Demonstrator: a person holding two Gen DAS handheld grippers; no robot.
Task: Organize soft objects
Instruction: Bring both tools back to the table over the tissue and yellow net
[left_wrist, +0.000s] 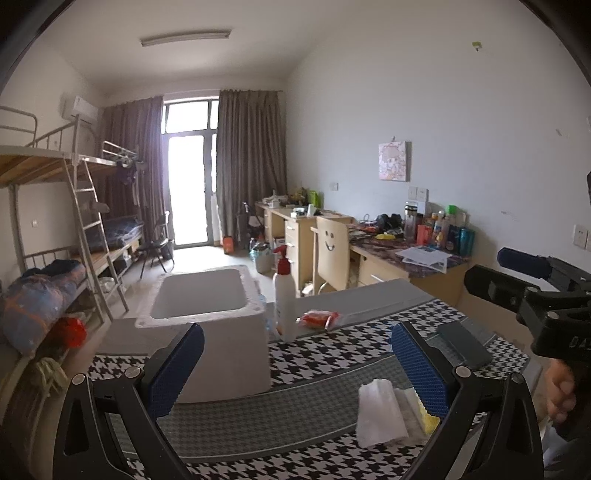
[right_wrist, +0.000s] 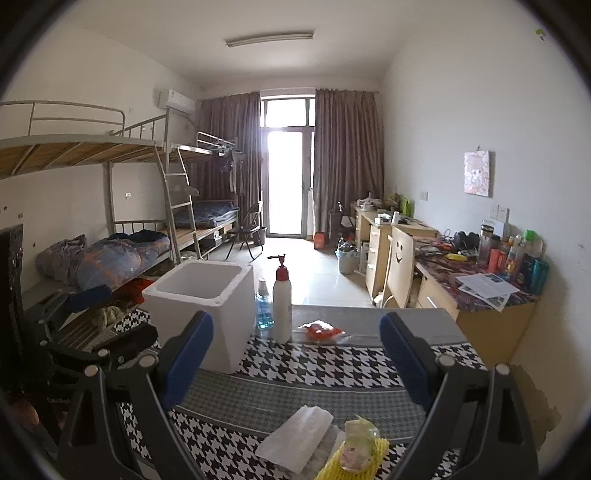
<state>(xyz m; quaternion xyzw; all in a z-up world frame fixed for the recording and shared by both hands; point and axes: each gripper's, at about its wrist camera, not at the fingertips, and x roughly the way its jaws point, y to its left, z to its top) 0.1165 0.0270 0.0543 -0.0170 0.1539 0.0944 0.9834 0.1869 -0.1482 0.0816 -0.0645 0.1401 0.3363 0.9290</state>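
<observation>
A small pile of soft things lies on the houndstooth tablecloth (left_wrist: 332, 354): a folded white foam sheet (left_wrist: 378, 413) (right_wrist: 295, 435), a yellow foam net (left_wrist: 428, 417) (right_wrist: 354, 463) and a crumpled clear wrapper (right_wrist: 358, 439). A white foam box (left_wrist: 207, 321) (right_wrist: 201, 306) stands open at the table's left. My left gripper (left_wrist: 297, 365) is open and empty above the table, its right finger beside the pile. My right gripper (right_wrist: 297, 358) is open and empty, just behind the pile; it also shows at the right edge of the left wrist view (left_wrist: 517, 273).
A white pump bottle (left_wrist: 284, 299) (right_wrist: 282, 302), a blue-liquid bottle (right_wrist: 264, 308) and a red snack packet (left_wrist: 317, 319) (right_wrist: 321, 330) stand at the table's far side. A dark flat case (left_wrist: 463, 343) lies at the right. Bunk beds stand left, desks (right_wrist: 480, 295) right.
</observation>
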